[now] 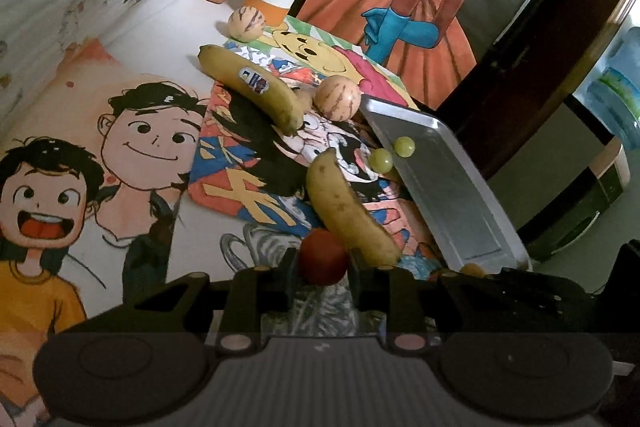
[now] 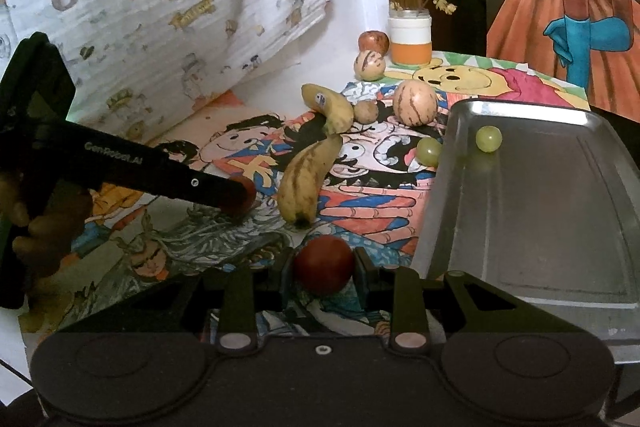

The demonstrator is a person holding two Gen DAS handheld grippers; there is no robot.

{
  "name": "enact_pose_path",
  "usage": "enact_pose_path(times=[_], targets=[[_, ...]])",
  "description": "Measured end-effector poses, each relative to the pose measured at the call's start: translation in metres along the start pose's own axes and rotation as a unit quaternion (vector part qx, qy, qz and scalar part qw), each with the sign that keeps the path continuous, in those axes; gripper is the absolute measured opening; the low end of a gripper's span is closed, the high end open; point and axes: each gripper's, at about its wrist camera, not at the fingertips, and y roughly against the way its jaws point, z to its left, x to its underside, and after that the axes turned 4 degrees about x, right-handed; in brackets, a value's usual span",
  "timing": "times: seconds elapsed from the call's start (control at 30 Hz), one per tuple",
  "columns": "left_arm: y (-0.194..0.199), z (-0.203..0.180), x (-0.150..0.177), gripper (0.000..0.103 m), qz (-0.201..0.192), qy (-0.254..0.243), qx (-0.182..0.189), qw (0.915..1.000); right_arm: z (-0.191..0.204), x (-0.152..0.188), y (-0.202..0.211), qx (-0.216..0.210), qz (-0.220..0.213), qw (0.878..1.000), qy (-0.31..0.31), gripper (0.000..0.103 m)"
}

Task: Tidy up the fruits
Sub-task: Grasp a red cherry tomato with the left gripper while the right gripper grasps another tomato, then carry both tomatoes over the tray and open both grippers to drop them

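My left gripper [image 1: 322, 263] is shut on a dark red round fruit [image 1: 323, 262]; in the right wrist view it reaches in from the left [image 2: 240, 197] low over the table. My right gripper [image 2: 324, 269] is shut on a second red round fruit [image 2: 324, 264], just left of the metal tray [image 2: 540, 227]. One green grape [image 2: 488, 138] lies in the tray, another [image 2: 429, 150] beside its rim. Two bananas [image 2: 306, 183] [image 2: 330, 105] and striped pale melons [image 2: 415, 102] [image 2: 369, 64] lie on the cartoon mat.
An orange-and-white jar [image 2: 411, 42] with twigs and a reddish apple [image 2: 373, 42] stand at the back by the wall. A small brown fruit [image 2: 366, 111] sits between banana and melon. A patterned cloth [image 2: 160, 7] hangs on the left. A painted cutout [image 2: 560, 27] stands behind the tray.
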Motion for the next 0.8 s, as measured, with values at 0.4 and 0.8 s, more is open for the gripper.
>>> enact_pose_path(times=[0.4,0.8], targets=[[0.002,-0.045,0.002,0.029,-0.004,-0.03,0.047,0.9984,-0.031,0.002,0.028,0.049,-0.043,0.997,-0.046,0.033],[-0.05,-0.099,-0.008,0.029,0.026,-0.072,0.095,0.9926,-0.077,0.018,0.047,0.125,-0.05,0.987,-0.091,0.033]])
